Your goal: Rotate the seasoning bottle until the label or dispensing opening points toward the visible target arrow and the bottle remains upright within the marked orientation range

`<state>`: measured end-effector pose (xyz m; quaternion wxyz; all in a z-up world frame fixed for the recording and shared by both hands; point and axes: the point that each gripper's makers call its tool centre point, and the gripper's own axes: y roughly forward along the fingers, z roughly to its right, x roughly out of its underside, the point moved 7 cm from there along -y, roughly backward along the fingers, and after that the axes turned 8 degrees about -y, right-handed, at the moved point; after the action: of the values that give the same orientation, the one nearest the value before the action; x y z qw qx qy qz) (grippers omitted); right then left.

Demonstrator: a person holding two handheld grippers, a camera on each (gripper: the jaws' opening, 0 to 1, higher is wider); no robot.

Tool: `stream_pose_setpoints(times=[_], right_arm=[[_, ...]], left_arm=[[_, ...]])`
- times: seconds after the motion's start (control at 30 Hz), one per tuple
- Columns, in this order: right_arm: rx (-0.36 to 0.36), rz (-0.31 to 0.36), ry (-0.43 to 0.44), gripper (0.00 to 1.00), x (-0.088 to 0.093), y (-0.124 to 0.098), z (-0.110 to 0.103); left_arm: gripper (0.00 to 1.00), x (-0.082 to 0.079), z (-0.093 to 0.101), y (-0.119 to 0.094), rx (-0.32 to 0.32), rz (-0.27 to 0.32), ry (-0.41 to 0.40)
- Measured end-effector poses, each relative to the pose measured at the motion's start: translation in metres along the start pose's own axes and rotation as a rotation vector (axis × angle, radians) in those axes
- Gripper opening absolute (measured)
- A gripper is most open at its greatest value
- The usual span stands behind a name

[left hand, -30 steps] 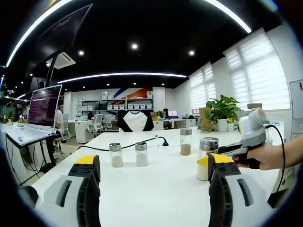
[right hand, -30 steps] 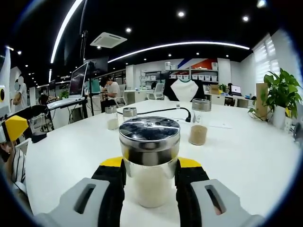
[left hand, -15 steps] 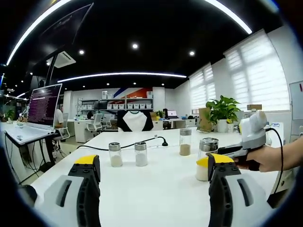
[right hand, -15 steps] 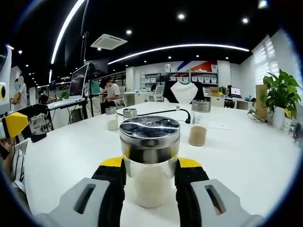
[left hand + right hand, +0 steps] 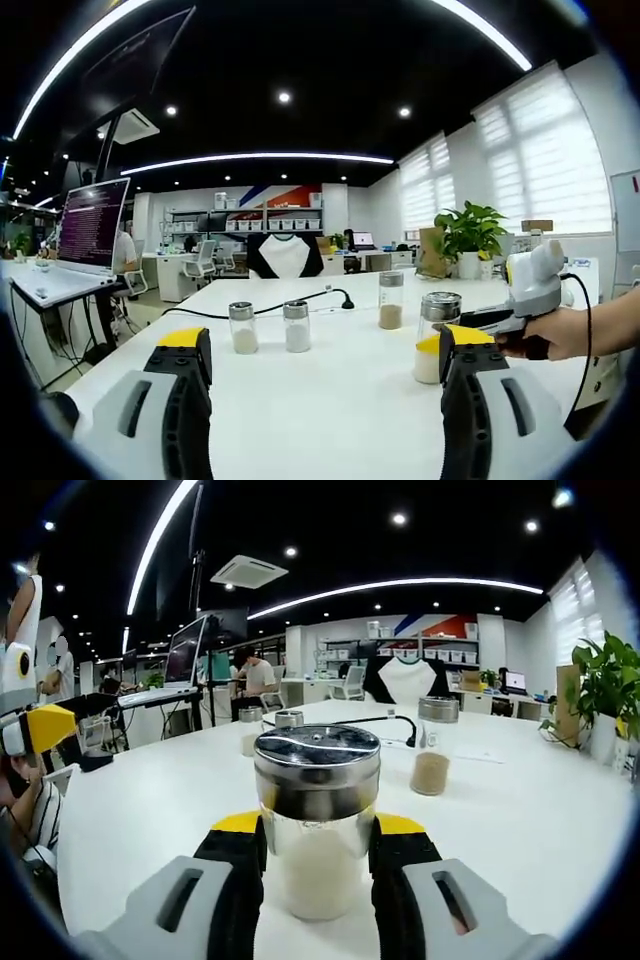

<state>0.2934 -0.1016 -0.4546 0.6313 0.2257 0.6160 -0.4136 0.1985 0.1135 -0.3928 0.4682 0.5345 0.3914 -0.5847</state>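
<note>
The right claw (image 5: pixel 316 865) squeezes the seasoning bottle (image 5: pixel 316 815) by its glass, and the bottle stands straight up on the white counter (image 5: pixel 520 820). The right gripper view shows its shiny lid up close. The left gripper view shows a hand (image 5: pixel 560 333) holding that claw. The left claw (image 5: pixel 322 385) hangs open above the counter, well apart from two small shakers (image 5: pixel 270 326).

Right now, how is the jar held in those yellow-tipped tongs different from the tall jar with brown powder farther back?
The held jar sits between the right tool jaws and holds white grains; the tall jar stands free on the white table and holds brown powder. The held jar looks squat with a wide lid, the tall jar slim. Both are upright, clear-bodied and metal-capped.
</note>
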Motion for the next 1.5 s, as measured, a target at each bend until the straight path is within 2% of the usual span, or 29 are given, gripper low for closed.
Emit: stream_pose_setpoints(times=[0.4, 0.67, 0.9, 1.27, 1.5], right_arm=[[-0.111, 0.019, -0.023, 0.39, -0.001, 0.001, 0.006], [-0.256, 0.079, -0.052, 0.39, 0.002, 0.005, 0.015], [-0.336, 0.097, -0.062, 0.39, 0.002, 0.006, 0.017], [-0.513, 0.178, -0.096, 0.39, 0.003, 0.011, 0.020], [-0.598, 0.203, -0.106, 0.39, 0.003, 0.016, 0.024]], left_arm=[[1.00, 0.000, 0.001, -0.001, 0.004, -0.005, -0.003], [1.00, 0.000, 0.001, -0.002, 0.002, -0.007, -0.007], [1.00, 0.000, 0.003, -0.002, 0.004, -0.009, -0.008], [1.00, 0.002, 0.007, -0.001, 0.015, -0.022, -0.001], [1.00, 0.000, 0.008, -0.001, 0.017, -0.018, 0.005]])
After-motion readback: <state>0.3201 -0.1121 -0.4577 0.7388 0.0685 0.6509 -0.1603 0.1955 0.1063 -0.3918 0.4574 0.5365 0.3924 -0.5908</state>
